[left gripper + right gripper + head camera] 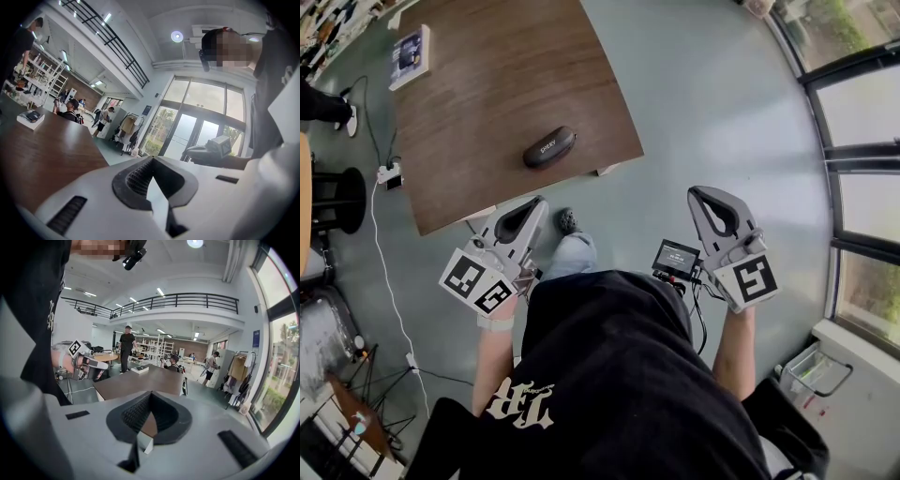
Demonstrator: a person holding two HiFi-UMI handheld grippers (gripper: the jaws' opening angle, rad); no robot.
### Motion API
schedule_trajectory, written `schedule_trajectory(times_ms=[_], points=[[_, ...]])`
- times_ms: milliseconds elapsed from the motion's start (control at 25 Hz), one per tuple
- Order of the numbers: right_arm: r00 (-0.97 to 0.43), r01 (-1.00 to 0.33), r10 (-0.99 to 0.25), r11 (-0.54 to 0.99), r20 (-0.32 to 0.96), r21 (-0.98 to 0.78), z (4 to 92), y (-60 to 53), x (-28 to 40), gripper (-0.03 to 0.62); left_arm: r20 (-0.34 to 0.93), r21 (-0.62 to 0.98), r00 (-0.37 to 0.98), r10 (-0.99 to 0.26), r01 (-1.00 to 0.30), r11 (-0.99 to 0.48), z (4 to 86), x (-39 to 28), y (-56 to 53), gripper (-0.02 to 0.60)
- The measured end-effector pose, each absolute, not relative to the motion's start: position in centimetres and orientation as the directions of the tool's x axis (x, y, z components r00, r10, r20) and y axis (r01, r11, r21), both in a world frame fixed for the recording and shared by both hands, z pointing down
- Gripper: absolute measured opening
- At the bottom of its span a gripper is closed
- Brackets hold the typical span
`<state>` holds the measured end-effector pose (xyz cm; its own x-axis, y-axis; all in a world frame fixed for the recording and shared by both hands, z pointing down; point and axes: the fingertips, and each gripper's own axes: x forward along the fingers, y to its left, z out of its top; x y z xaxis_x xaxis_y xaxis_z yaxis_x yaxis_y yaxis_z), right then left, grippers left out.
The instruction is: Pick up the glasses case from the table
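Observation:
A dark oval glasses case (pixel 549 147) lies near the front right corner of the brown wooden table (pixel 487 103). My left gripper (pixel 540 201) hovers over the floor just off the table's near edge, a short way below the case, jaws shut and empty. The right gripper (pixel 698 192) is held further right over the grey floor, also shut with nothing in it. In the left gripper view, the left gripper (pixel 151 158) points level past the table top (pixel 42 150). The right gripper (pixel 150 393) looks towards the table (pixel 140 383); the case shows in neither gripper view.
A book (pixel 411 56) lies at the table's far left edge. A white power strip (pixel 389 173) and its cable run over the floor beside a black stool (pixel 337 199). Tall windows (pixel 862 141) line the right side. Several people (pixel 126 345) stand behind the table.

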<state>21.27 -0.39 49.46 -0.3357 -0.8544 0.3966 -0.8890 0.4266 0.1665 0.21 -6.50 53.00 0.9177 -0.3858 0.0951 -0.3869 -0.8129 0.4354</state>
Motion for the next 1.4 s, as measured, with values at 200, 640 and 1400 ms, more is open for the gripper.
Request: schedule_trajectory(times_ms=[200,640,1400], points=[[-0.338,-0.883,-0.848,0.436,0.407,0.175,49.6,-2.5,20.2,-0.014,0.095,0.449,0.918,-0.386,-0.386,-0.806,53.5,-0.4,-8.3,0.006],[-0.347,-0.876,-0.848,0.445,0.401,0.184,49.3,-6.1,19.0,-0.014,0.08,0.453,0.916,-0.393,-0.385,-0.804,53.4,-1.8,-11.7,0.006],[-0.389,-0.845,-0.836,0.491,0.387,0.212,50.0,-12.1,15.0,-0.014,0.071,0.445,0.92,-0.386,-0.376,-0.813,53.7,-4.1,-16.4,0.006]])
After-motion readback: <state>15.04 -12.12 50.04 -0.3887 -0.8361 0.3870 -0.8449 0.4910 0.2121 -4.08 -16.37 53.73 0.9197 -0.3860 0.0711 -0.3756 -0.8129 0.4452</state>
